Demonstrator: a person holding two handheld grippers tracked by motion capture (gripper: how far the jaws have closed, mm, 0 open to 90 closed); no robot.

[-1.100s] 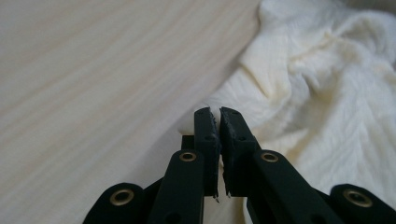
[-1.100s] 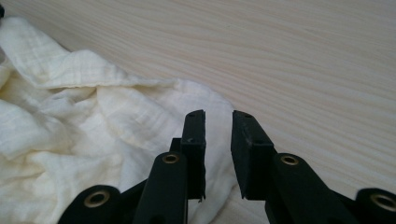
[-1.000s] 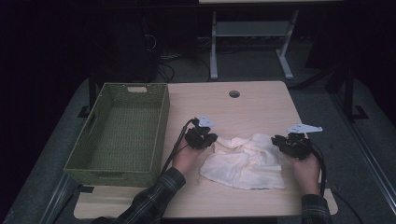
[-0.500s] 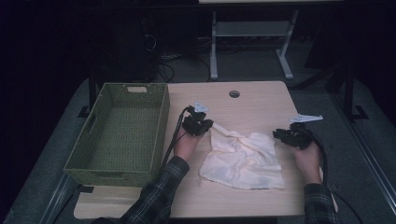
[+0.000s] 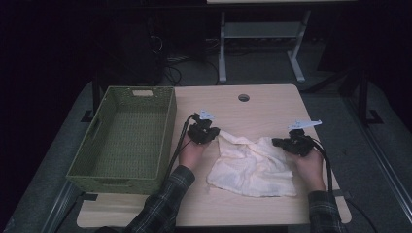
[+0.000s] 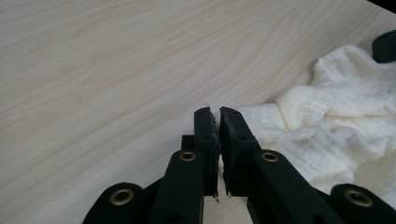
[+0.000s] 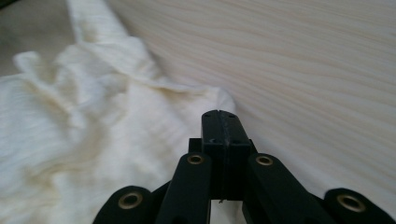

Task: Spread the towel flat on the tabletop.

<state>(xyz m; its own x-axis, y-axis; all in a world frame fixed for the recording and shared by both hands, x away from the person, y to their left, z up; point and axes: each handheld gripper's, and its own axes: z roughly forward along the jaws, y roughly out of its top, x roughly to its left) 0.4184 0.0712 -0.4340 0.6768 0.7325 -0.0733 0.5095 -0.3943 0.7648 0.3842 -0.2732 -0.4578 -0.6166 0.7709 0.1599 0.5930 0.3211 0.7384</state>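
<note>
— Starting with the biggest thing, what do we have?

— We have the pale wood tabletop (image 5: 252, 107) across the middle of the high view, with a small round hole (image 5: 243, 97) near its far edge. At its left side sits a green woven basket (image 5: 97, 165), long and rectangular, and we see nothing lying inside it.

— And the cloth?

— We see a cream cloth (image 5: 252, 167) lying rumpled on the tabletop, right of centre in the high view, between the two hands and well apart from the basket. Its upper left corner runs up to the left gripper (image 5: 203, 132), and its upper right edge reaches the right gripper (image 5: 291, 144).

— How do we read the left gripper's jaws?

— In the left gripper view we see them drawn nearly together, with a thin slit between them and a sliver of cloth edge pinched in that slit. The rest of the cloth (image 6: 341, 121) bunches at the right of that frame.

— And the right one?

— In the right gripper view we see the jaws pressed flat together at the cloth's edge (image 7: 93, 140). We cannot tell whether any fabric is caught between them. Bare wood fills the right side of that frame.

— The sleeves?

— We see plaid sleeves (image 5: 165, 199) coming in from the bottom edge.
</note>
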